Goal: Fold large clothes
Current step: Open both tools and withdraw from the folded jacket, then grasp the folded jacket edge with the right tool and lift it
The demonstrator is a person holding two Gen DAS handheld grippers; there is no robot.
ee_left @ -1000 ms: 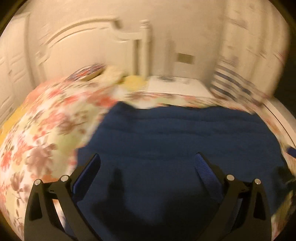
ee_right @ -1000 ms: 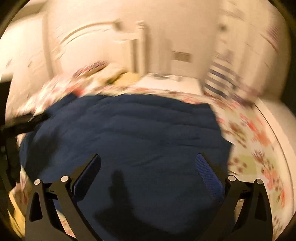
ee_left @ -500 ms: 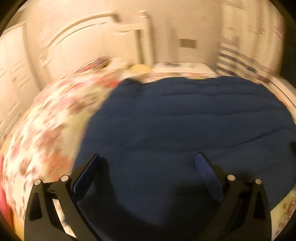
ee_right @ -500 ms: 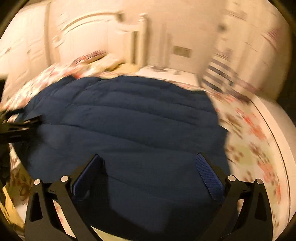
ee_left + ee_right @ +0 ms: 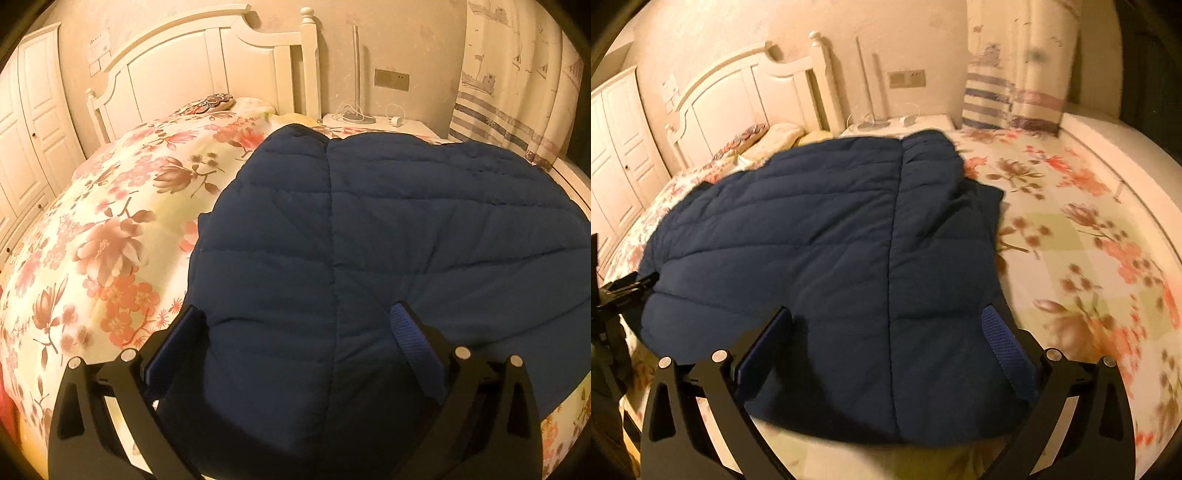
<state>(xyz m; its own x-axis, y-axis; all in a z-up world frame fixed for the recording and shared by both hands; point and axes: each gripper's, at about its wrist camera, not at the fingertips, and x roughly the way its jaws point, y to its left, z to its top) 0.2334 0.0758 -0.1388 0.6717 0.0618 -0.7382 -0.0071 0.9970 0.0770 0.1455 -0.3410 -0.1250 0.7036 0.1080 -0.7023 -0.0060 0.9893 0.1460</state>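
A large navy quilted jacket (image 5: pixel 369 236) lies spread flat on a floral bedspread (image 5: pixel 103 229). My left gripper (image 5: pixel 295 332) is open and empty, low over the jacket's near left part, its left finger at the jacket's left edge. In the right wrist view the same jacket (image 5: pixel 831 251) fills the middle. My right gripper (image 5: pixel 886 332) is open and empty over the jacket's near right part, its right finger near the right edge. The left gripper's black body (image 5: pixel 624 291) shows at the far left of that view.
A white headboard (image 5: pixel 192 70) and pillows (image 5: pixel 210 103) stand at the far end of the bed. A white nightstand (image 5: pixel 376 123) with a lamp sits beside it. A striped curtain (image 5: pixel 1008 99) hangs to the right. White wardrobe doors (image 5: pixel 26 133) line the left wall.
Both grippers have moved down and closer to the jacket's near edge. The views have steadied from blur. Both stay open and empty.
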